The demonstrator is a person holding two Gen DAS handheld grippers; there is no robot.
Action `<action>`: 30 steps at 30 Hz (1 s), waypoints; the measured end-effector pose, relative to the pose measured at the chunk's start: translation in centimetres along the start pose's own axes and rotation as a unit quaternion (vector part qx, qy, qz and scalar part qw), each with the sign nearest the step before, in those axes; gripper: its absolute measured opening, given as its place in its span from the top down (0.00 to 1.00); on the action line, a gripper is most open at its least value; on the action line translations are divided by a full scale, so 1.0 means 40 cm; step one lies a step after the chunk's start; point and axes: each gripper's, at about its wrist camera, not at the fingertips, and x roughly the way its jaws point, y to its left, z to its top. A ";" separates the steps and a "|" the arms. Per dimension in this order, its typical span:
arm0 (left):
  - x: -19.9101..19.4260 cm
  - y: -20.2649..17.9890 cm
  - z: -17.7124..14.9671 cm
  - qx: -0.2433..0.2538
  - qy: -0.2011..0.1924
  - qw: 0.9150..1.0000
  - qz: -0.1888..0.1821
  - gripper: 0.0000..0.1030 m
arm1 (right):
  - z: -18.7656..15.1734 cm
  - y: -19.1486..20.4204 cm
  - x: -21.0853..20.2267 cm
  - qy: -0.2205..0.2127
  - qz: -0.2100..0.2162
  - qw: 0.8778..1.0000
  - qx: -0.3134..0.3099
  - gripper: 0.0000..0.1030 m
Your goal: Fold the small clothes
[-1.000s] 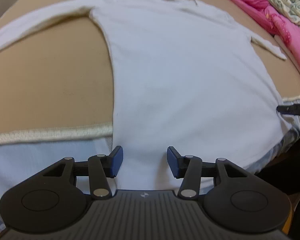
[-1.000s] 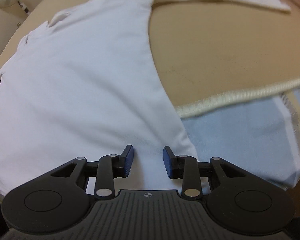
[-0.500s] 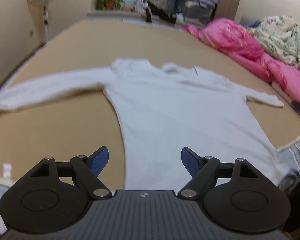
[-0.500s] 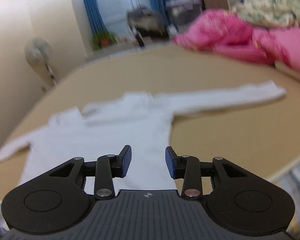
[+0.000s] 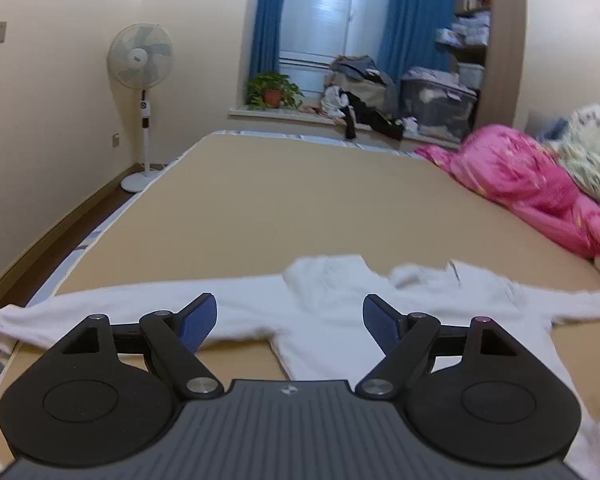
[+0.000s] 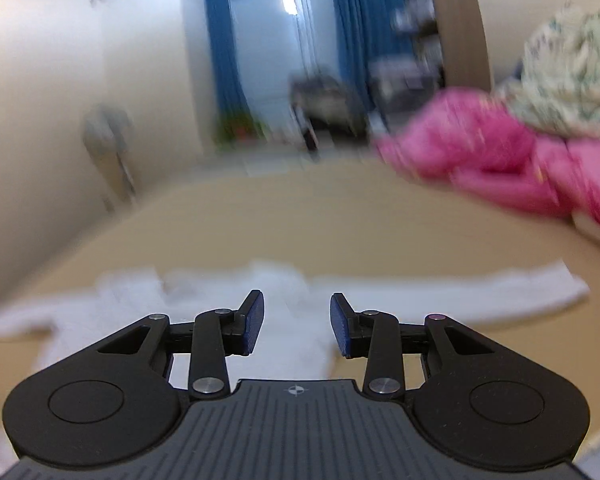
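Note:
A small white long-sleeved shirt (image 5: 324,320) lies flat on the tan bed (image 5: 300,208), sleeves spread to both sides. My left gripper (image 5: 288,320) hovers above its lower body, jaws wide open, nothing between the blue pads. In the blurred right wrist view the same shirt (image 6: 292,312) spreads across the bed (image 6: 300,220), one sleeve reaching far right. My right gripper (image 6: 297,322) is raised over it, partly open and empty. The shirt's hem is hidden under both gripper bodies.
A pink blanket (image 5: 532,188) and a floral quilt (image 5: 592,160) are heaped on the bed's right side. A standing fan (image 5: 140,80) is by the left wall. A potted plant (image 5: 274,92) and piles of clothes (image 5: 364,96) sit on the window ledge.
Both grippers have lifted off the shirt's hem and tilted up, so the room now shows. The left jaws have spread much wider. The shirt stays flat on the bed.

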 end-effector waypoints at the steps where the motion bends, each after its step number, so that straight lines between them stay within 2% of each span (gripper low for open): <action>1: 0.016 0.008 0.010 0.005 -0.007 1.000 0.004 0.18 | 0.001 0.003 0.002 -0.007 -0.009 1.000 0.002 0.63; 6: 0.087 0.058 0.010 0.039 -0.023 0.998 0.048 0.18 | -0.002 -0.003 0.048 0.013 -0.021 1.000 0.018 0.63; 8: 0.112 0.088 -0.008 0.032 -0.023 0.997 0.069 0.18 | -0.002 -0.001 0.064 0.010 -0.032 0.999 0.015 0.63; 11: 0.150 0.132 -0.022 0.000 0.009 0.996 0.085 0.18 | -0.013 0.006 0.065 0.011 -0.062 0.998 0.020 0.62; 15: 0.167 0.166 -0.014 -0.012 0.001 0.995 0.095 0.18 | -0.019 -0.008 0.082 0.020 -0.075 0.996 0.044 0.62; 18: 0.185 0.198 -0.013 -0.029 0.018 0.995 0.092 0.18 | -0.021 -0.003 0.095 0.025 -0.074 0.996 0.048 0.62; 24: 0.214 0.223 -0.018 -0.020 0.041 0.994 0.098 0.18 | -0.025 0.031 0.116 0.034 -0.067 0.997 0.017 0.62; 30: 0.208 0.256 -0.017 -0.036 0.036 0.993 0.103 0.18 | -0.028 0.046 0.125 0.044 -0.061 0.997 -0.002 0.62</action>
